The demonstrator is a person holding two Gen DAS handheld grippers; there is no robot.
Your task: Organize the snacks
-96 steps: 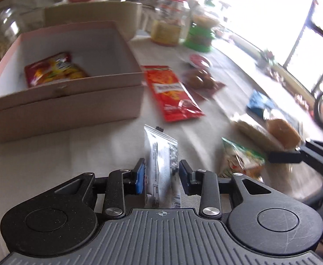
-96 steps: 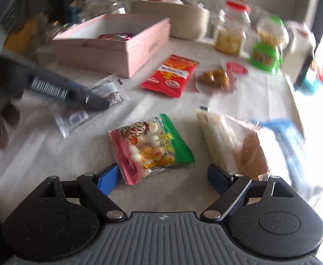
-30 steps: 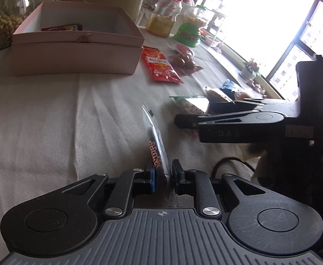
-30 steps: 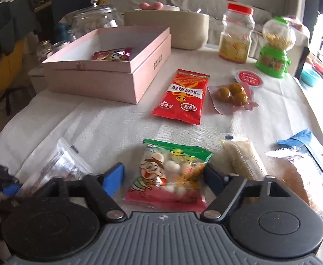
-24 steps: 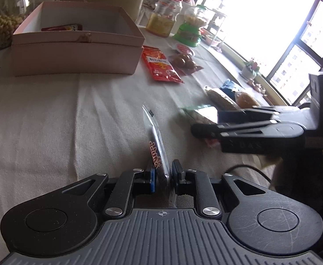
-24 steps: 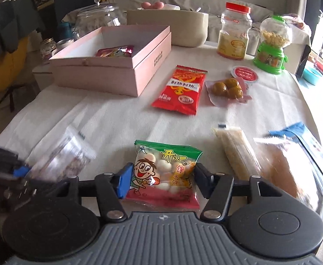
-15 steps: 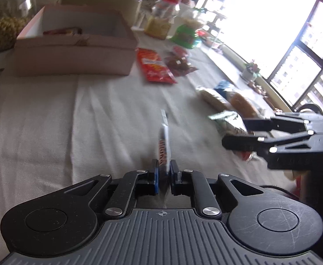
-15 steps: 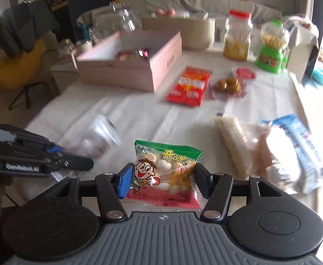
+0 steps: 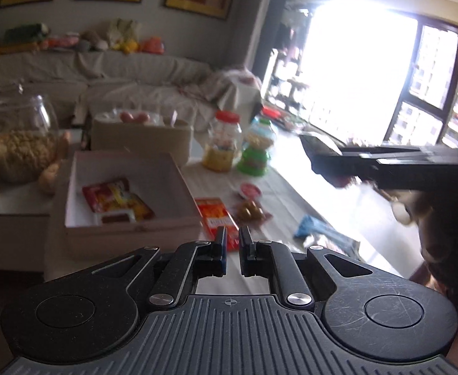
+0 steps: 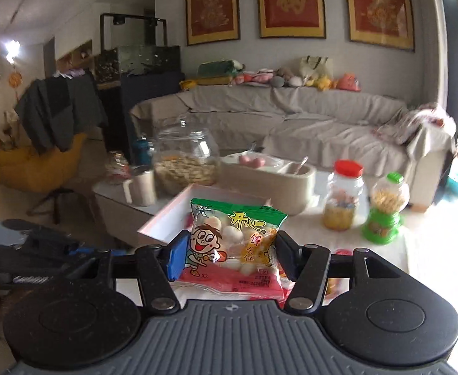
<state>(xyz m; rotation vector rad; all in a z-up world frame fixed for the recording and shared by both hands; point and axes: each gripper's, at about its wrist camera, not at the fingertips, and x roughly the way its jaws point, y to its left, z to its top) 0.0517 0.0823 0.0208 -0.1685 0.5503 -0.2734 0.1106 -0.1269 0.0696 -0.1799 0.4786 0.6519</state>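
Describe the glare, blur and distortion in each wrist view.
Left wrist view: the window blows out white, washing out the table's right side; the right gripper is smeared. Right wrist view: evenly lit, the snack bag sharp, the glass jar soft; fisheye bends the wall frames.

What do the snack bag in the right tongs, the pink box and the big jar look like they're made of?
Snack bag: glossy printed plastic film, judging by its sheen and crinkled, sealed edges. It sits pinched in the right tongs.
Pink box: probably matte cardboard; flat walls, no shine.
Big jar: clear glass or hard plastic; contents show through, highlights on its wall, which of the two is unclear.
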